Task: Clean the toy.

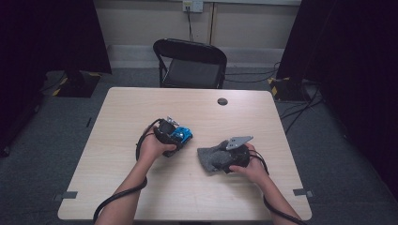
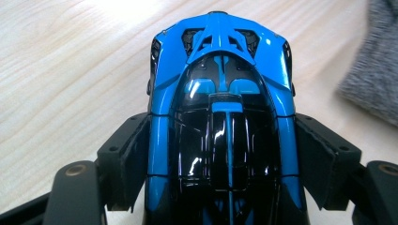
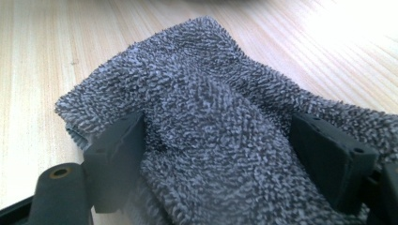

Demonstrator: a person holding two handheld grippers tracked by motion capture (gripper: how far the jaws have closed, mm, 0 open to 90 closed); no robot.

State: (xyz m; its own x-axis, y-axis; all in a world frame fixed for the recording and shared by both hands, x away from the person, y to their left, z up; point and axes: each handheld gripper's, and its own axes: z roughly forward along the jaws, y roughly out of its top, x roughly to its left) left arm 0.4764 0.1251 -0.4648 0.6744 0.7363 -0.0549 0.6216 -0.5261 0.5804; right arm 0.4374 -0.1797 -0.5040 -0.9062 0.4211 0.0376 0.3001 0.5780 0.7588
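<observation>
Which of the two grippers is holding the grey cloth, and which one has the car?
The right gripper holds the grey terry cloth; the left gripper instead clamps the blue toy car by its sides.

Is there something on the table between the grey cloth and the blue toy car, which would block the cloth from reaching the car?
Nothing visible does. The car sits gripped in the left tongs, the cloth in the right tongs, and between them lies just bare table.

surface: light wood table (image 1: 141,187) | on it: grey cloth (image 1: 210,157), perhaps blue toy car (image 1: 182,134)
</observation>
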